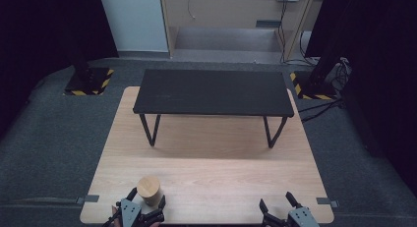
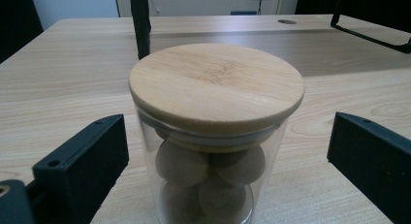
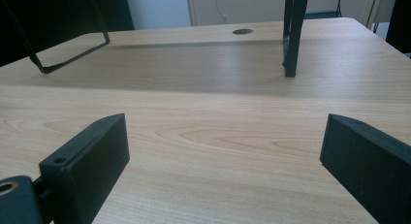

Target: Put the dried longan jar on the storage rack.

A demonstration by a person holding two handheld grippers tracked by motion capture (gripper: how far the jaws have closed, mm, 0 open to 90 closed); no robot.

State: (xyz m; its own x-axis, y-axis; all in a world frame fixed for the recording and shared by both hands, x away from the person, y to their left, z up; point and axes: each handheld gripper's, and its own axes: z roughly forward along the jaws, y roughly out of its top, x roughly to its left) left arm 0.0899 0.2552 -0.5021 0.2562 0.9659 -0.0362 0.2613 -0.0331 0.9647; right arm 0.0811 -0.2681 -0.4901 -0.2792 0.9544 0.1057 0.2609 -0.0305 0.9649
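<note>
A glass jar point(image 1: 148, 189) with a round wooden lid point(image 2: 216, 83) stands upright near the front left edge of the wooden bench point(image 1: 211, 153). The left tool point(image 1: 147, 197) has its jaws spread wide on either side of the jar, with bench showing between each jaw and the glass, so they are not touching it. In the left gripper view the jar holds several brown balls point(image 2: 181, 163); its base is cut off at the bottom edge, so how many balls there are cannot be told.

The right tool point(image 1: 278, 202) sits at the front right edge of the bench, jaws wide apart over bare wood. Both tools are cut off by the bottom of the high view, and the hands holding them are hard to make out.

A low black shelf point(image 1: 214, 92) on thin metal legs stands across the far half of the bench, and what lies under it is in shadow.
</note>
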